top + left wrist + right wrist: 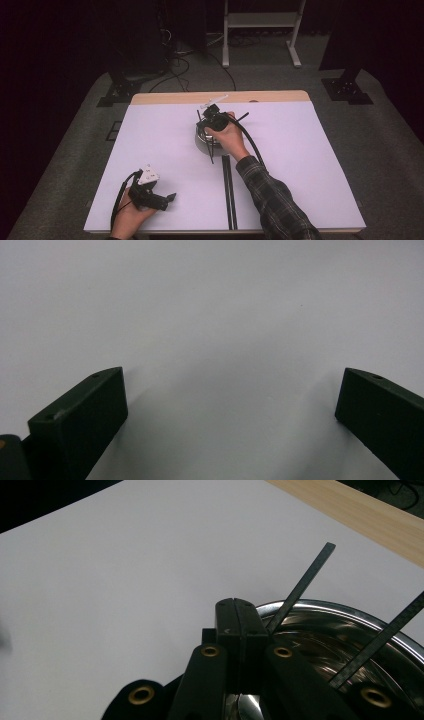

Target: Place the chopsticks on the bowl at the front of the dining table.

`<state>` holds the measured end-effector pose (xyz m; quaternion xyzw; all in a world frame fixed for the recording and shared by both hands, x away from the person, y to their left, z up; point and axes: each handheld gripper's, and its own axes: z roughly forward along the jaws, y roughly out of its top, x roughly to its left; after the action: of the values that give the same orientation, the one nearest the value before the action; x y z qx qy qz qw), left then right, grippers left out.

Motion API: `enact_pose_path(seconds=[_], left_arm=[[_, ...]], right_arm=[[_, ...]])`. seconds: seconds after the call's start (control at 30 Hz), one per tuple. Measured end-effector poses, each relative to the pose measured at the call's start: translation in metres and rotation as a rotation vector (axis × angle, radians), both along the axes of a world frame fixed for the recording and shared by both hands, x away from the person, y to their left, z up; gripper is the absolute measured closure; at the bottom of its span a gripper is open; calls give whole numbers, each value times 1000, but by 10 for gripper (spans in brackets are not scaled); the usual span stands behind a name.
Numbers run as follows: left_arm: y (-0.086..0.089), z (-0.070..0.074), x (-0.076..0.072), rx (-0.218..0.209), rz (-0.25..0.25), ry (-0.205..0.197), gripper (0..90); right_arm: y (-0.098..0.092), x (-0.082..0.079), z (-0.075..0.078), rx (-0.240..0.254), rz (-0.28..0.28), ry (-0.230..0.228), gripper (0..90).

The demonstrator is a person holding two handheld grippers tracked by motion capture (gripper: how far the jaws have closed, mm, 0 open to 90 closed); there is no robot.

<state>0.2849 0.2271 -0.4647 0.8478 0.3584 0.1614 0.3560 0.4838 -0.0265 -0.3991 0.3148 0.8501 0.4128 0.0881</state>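
A shiny metal bowl stands mid-table on the white sheet. Several thin black sticks lean in it and poke out over the rim. My right gripper hangs over the bowl's left side, held by a hand in a plaid sleeve. In the right gripper view its jaws are pressed flat together above the bowl's rim, and two sticks slant up just right of them, not between them. My left gripper rests at the front left, jaws wide apart over bare white sheet.
Two more black sticks lie side by side on the sheet, running from the bowl toward the front edge. A wooden strip borders the table's far side. Beyond it are stands and cables on the carpet.
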Motion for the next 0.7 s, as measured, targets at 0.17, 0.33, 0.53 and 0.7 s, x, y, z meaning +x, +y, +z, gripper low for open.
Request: enact_pose_path(seconds=[0.17,0.33,0.53,0.7], left_arm=[[0,0,0,0,0,0,0],[0,0,0,1,0,0,0],[0,0,0,0,0,0,0],[0,0,0,1,0,0,0]], right_arm=[[0,2,-4,-14,-6,7,896],[-1,3,-5,-19,-11,5,896],[-4,5,-5,-23,-21,6,896],[-8,6,-5,-24,-36,7,896]])
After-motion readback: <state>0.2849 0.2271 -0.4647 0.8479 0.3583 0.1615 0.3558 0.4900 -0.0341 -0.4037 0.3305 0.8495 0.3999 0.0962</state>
